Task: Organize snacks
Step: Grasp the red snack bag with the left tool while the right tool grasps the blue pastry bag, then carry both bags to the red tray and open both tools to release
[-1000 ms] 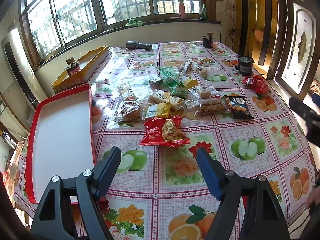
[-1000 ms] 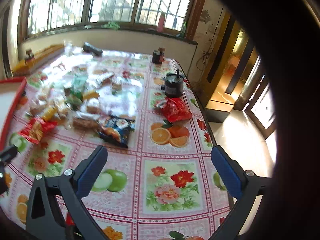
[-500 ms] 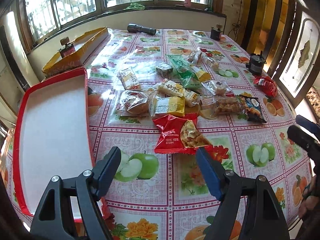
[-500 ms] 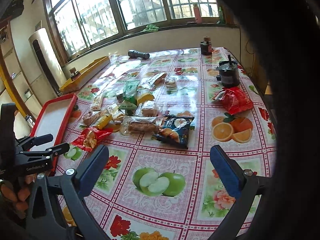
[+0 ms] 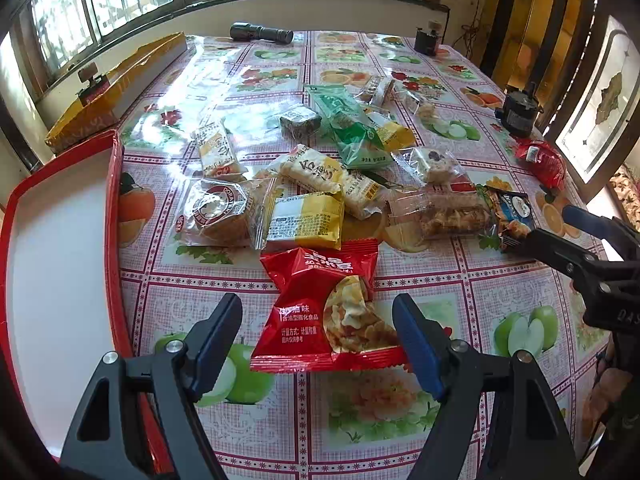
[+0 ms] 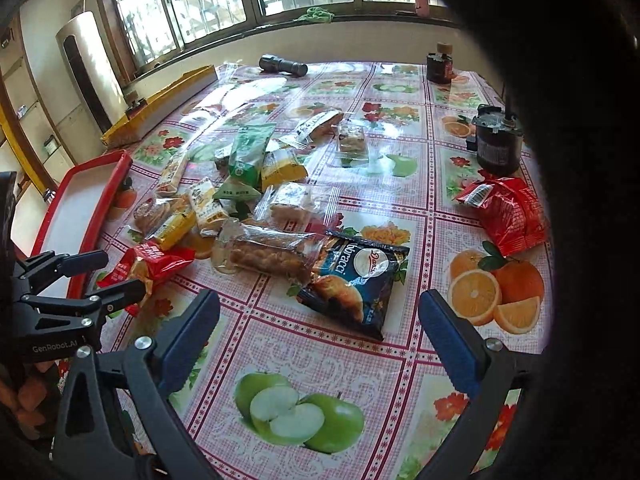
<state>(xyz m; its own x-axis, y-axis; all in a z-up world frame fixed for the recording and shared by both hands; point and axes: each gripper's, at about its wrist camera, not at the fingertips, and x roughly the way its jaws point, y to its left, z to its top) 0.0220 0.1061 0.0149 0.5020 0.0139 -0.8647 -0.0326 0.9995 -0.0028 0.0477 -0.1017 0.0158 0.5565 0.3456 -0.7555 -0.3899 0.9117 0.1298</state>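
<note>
Several wrapped snacks lie in a loose pile (image 5: pixel 312 184) on the fruit-print tablecloth. Nearest me is a red chip packet (image 5: pixel 324 312), and my left gripper (image 5: pixel 318 332) stands open with a finger on each side of its near end. A red tray with a white floor (image 5: pixel 114 208) sits at the left. My right gripper (image 6: pixel 320 332) is open just short of a dark blue croissant packet (image 6: pixel 356 280), beside a clear-wrapped pastry (image 6: pixel 268 256). A second red bag (image 6: pixel 508 212) lies apart at the right. The right gripper also shows in the left wrist view (image 5: pixel 552 232).
A yellow box (image 5: pixel 116 84) runs along the far left edge. A black torch (image 5: pixel 260 34), a small dark jar (image 5: pixel 426 40) and a black motor-like can (image 6: pixel 498 144) stand on the far and right parts of the table. A dark blur covers the right of the right wrist view.
Both grippers have come forward and lower over the table. The left one now straddles the red chip packet; the right one has swung left toward the dark blue packet.
</note>
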